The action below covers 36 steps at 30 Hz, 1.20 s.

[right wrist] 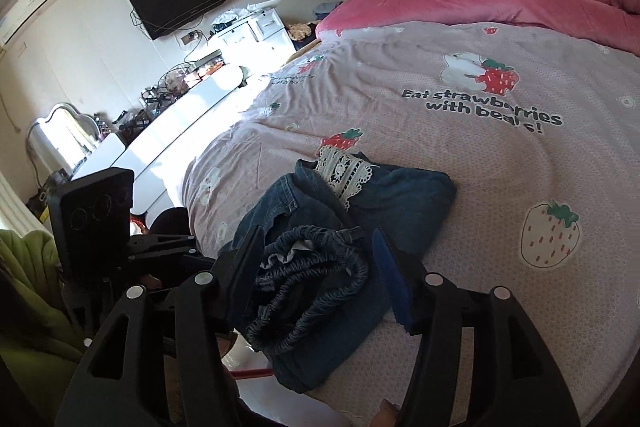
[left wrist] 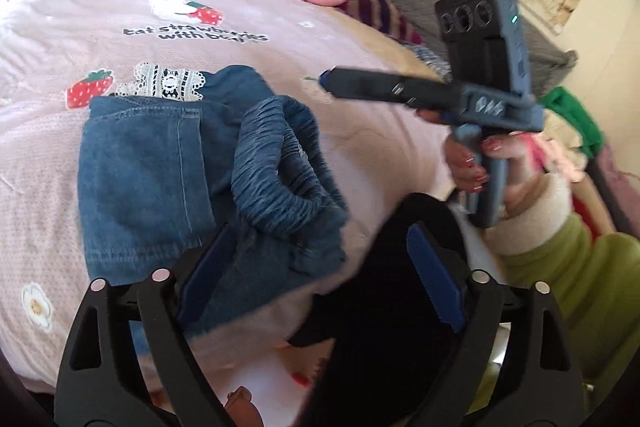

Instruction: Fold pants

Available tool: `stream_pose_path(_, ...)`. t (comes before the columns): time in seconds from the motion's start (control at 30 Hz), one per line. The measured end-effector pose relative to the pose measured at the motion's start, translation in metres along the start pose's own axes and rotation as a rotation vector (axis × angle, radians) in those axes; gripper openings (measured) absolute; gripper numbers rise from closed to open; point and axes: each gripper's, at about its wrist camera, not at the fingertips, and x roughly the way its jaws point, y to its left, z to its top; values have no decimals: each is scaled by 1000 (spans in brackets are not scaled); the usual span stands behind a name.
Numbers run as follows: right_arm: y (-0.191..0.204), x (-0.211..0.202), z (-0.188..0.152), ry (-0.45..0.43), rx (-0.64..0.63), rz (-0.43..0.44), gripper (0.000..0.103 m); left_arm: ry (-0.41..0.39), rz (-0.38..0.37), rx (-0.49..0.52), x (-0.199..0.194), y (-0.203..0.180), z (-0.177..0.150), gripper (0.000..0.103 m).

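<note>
The small blue denim pants with a gathered elastic waistband and a white lace trim (left wrist: pixel 168 163) lie in a loose bundle on the pink bedspread printed with strawberries and bears (left wrist: pixel 120 19), close to the near edge of the bed. They look already doubled over at least once: the flat stitched panel lies to one side, the ruffled elastic waistband (left wrist: pixel 280 155) stands up in an open loop on the other, and the white lace trim (right wrist: pixel 340 171) pokes out at the far end.

The left gripper (left wrist: pixel 320 279) hovers just above the near edge of the bundle with its jaws wide and nothing between them; its one blue pad overlaps the denim in the picture, though whether it touches the cloth is hard to tell from this angle. The right gripper (right wrist: pixel 320 275) frames the waistband between widely parted jaws and holds nothing.

Judging by the look of it, this is light, soft child's denim: limp enough to sag and unfold when lifted, yet with some body along the seams. The elastic waistband is springy and bulky, so it will likely resist lying flat and may pop the fold open. The surest hold seems to be the thick waistband rim or the stitched hem edge, pinching both layers together, one gripper at each corner, so the fold carries over evenly without the layers sliding apart.
</note>
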Motion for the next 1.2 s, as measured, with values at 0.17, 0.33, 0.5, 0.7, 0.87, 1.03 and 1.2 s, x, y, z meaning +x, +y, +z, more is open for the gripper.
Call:
stream_pose_path(0.17, 15, 23, 3, 47, -16, -82, 65, -71, 90, -44, -31, 20, 9, 84)
stream_pose_path(0.33, 22, 44, 4, 101, -37, -179, 78, -62, 232, -122, -33, 57, 35, 84)
stream_pose_path(0.5, 16, 54, -12, 159, -49, -246, 78, 12, 260, -168, 2, 94, 67, 60)
stream_pose_path(0.7, -10, 53, -41, 210, 13, -328, 78, 55, 359, -99, 39, 109, 74, 62)
stream_pose_path(0.87, 2, 38, -43, 142, 17, -339, 78, 42, 324, -164, 43, 125, 72, 64)
stream_pose_path(1.03, 53, 2, -37, 13, -125, -269, 78, -13, 240, -216, 13, 126, 76, 74)
stream_pose_path(1.2, 118, 13, -42, 41, -388, -144, 78, -36, 242, -224, -16, 121, 66, 78)
